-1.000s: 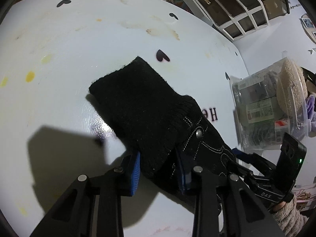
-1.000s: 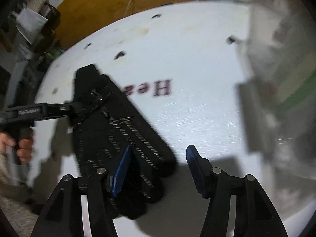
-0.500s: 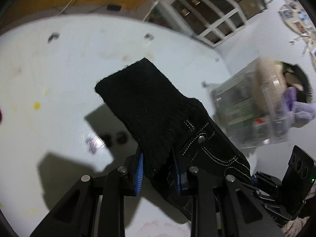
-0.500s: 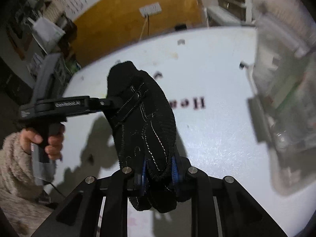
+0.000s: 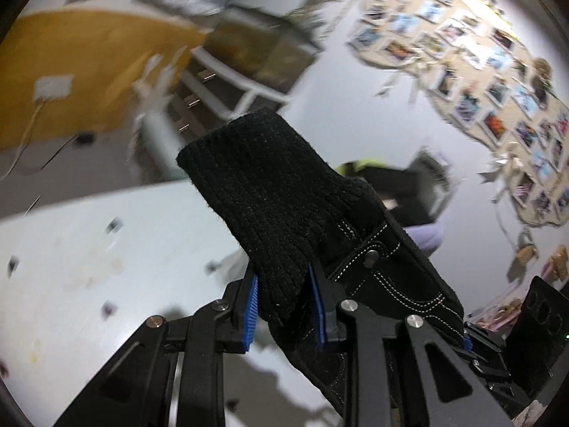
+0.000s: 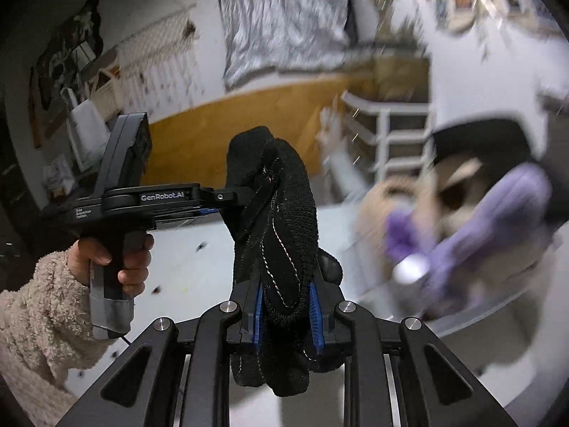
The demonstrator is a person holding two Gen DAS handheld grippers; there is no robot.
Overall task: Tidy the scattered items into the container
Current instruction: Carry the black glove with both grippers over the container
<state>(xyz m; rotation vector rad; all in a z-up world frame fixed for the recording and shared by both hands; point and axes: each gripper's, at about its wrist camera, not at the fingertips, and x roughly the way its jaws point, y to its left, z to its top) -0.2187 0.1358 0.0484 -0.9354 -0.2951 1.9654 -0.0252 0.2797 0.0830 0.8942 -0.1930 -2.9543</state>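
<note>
The black glove [image 5: 284, 213] hangs above the white table [image 5: 89, 249], limp and light; left gripper [image 5: 284, 306] clamps its knit cuff, right gripper [image 6: 286, 315] its finger end, two holds preventing sagging

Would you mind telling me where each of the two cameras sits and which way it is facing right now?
Left wrist: on the left gripper, looking along its fingers at the black glove over the white table; the right gripper shows.
Right wrist: on the right gripper, facing the glove, the left gripper, a hand.
Shared: the glove, clamped by both.
</note>
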